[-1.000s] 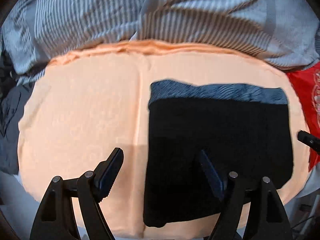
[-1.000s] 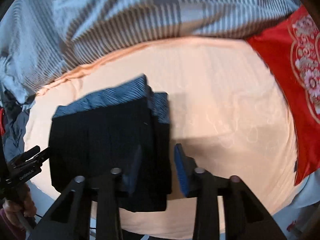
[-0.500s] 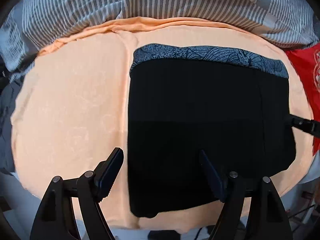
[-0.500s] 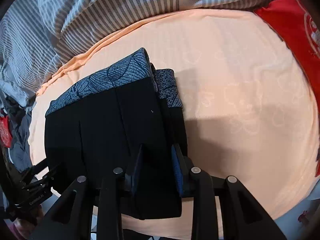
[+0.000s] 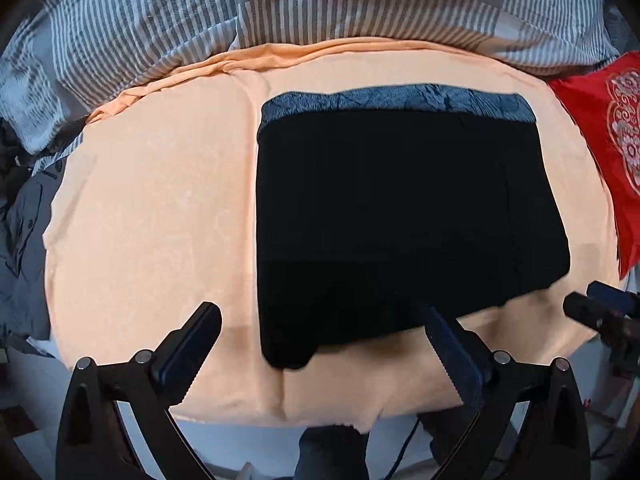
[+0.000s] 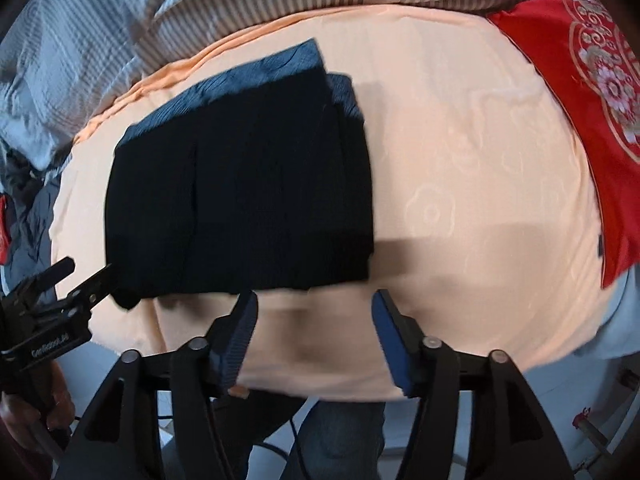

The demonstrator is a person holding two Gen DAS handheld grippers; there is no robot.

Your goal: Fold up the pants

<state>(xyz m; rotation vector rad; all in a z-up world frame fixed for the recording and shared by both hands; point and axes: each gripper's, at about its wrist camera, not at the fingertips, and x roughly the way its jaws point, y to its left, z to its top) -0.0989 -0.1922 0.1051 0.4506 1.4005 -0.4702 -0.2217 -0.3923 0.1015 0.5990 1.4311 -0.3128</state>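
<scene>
Left wrist | one folded pants (image 5: 400, 216) on peach sheet (image 5: 152, 208) | left gripper (image 5: 320, 340) apart | right gripper (image 6: 316, 332) apart, empty

The pants (image 5: 400, 220) were matt black cloth, with a grey-blue patterned waistband (image 5: 396, 101). They lay on a smooth peach cloth sheet (image 5: 152, 200). Behind the sheet was a soft striped grey quilt (image 5: 160, 20). Beside the sheet lay a glossy red fabric (image 6: 580, 92) with pale embroidery. The left gripper (image 5: 320, 332) was matt black plastic with ribbed blue pads (image 5: 456, 344).
</scene>
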